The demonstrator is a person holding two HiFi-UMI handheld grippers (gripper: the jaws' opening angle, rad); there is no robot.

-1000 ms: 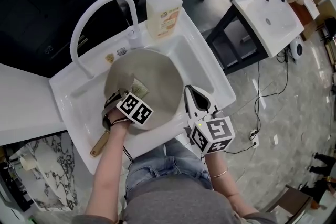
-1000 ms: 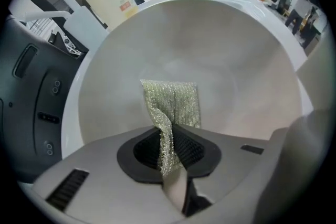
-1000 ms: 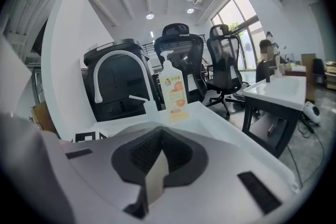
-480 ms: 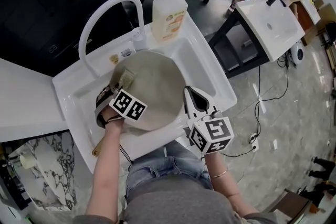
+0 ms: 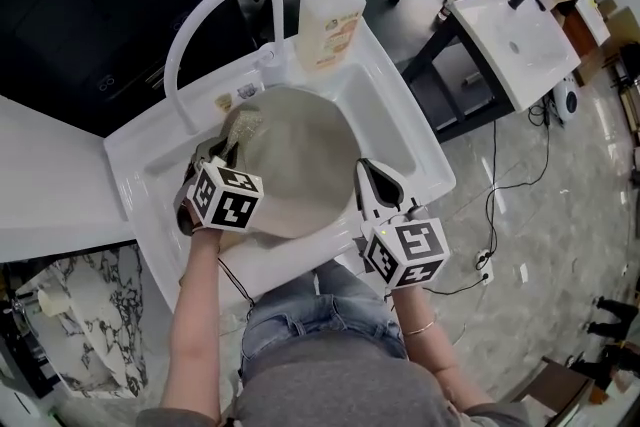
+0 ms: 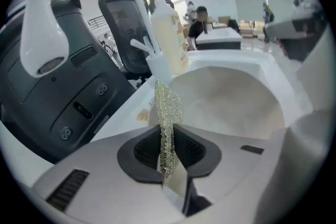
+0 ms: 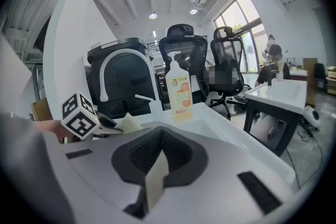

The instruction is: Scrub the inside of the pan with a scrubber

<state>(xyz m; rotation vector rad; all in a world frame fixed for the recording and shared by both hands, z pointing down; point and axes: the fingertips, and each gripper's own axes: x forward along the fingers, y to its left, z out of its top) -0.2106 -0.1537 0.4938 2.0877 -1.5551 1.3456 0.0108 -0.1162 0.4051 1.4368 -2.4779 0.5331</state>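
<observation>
A round grey pan [image 5: 300,165] lies in the white sink [image 5: 395,130]. My left gripper [image 5: 232,147] is over the pan's far left rim, shut on a glittery mesh scrubber [image 5: 247,124]. In the left gripper view the scrubber [image 6: 167,123] stands on edge between the jaws, with the pan's pale inside [image 6: 231,97] beyond it. My right gripper [image 5: 373,175] hovers at the sink's near right rim, beside the pan, shut with nothing in it. From the right gripper view [image 7: 157,165] the left gripper's marker cube [image 7: 79,113] and the scrubber [image 7: 126,122] show at left.
A white curved faucet [image 5: 215,20] rises behind the sink on the left. A soap pump bottle [image 5: 333,10] stands at the back rim. A second white sink on a stand [image 5: 515,40] is at the right, with a person beside it. Office chairs [image 7: 226,65] stand behind.
My left gripper has carried the scrubber from the pan's near left part up towards its far left rim, near the faucet. The right gripper has stayed in place.
</observation>
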